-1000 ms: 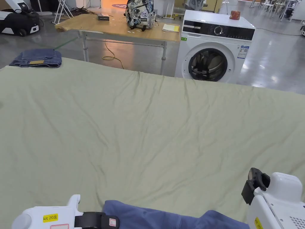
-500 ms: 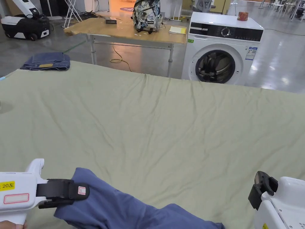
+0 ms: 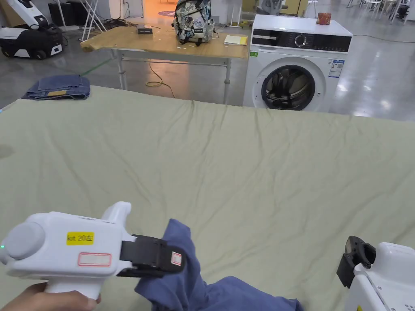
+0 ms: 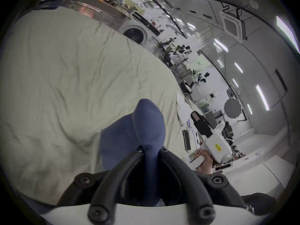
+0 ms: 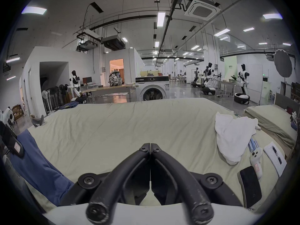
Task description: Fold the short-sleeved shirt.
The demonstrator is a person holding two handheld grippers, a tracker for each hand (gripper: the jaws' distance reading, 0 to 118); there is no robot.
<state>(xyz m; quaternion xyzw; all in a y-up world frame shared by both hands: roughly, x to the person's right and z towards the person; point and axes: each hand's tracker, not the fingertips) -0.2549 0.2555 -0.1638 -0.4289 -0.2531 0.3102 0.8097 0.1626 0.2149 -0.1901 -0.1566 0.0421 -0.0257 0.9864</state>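
The blue short-sleeved shirt (image 3: 190,279) lies bunched at the near edge of the pale green bed cover (image 3: 227,170). My left gripper (image 3: 176,261) is shut on a fold of it and holds that part lifted; in the left gripper view the cloth (image 4: 148,126) bulges out between the two jaws (image 4: 151,150). In the right gripper view the shirt (image 5: 37,163) hangs at the far left. My right gripper (image 3: 356,259) sits low at the right edge, and its own view shows the jaws pressed together with nothing between them (image 5: 150,148).
Folded jeans (image 3: 56,87) lie on the bed's far left corner. A white cloth (image 5: 232,134), a phone (image 5: 250,186), a controller and papers lie to the right. A washing machine (image 3: 296,62) and a wooden table with a backpack (image 3: 193,20) stand beyond the bed.
My left gripper has risen from the near edge and moved right and forward, pulling the blue shirt up with it. The right gripper stays about where it was.
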